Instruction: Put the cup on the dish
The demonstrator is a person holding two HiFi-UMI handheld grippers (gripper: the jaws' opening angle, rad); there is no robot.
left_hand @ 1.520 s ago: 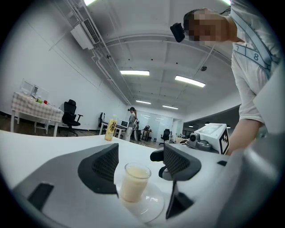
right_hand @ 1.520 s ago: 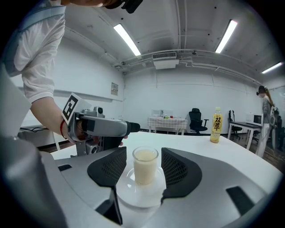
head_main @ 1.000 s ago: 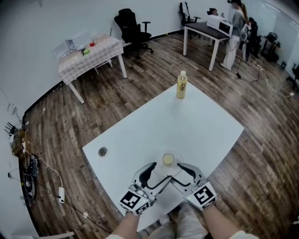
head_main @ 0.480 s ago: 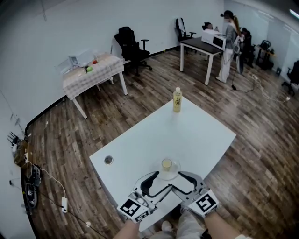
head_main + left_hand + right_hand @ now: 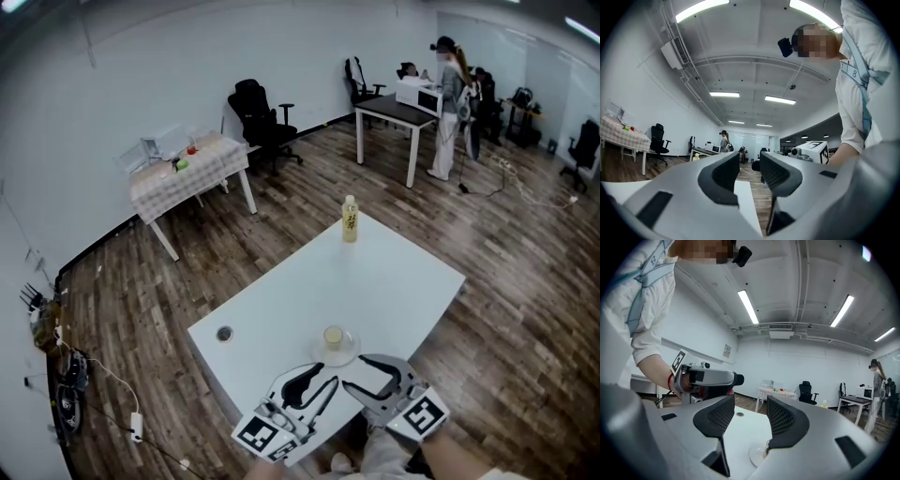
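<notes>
Head view: cup on dish, both grippers empty at the near table edge.
Both hands hold their grippers side by side, roughly level and angled toward each other. Left gripper (image 5: pixel 317 381) jaws have just been closing and stand part-way apart with nothing between them; right gripper (image 5: pixel 367 373) jaws are apart, likewise empty. Cup (image 5: pixel 335 337) sits upright on the dish (image 5: pixel 320 357) on the white table (image 5: pixel 403 272), just beyond both sets of fingertips, untouched. Bottle (image 5: pixel 350 220) stands near the far edge; label print illegible.

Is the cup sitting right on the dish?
Touching. The head view shows the cup standing in the middle of the dish.
</notes>
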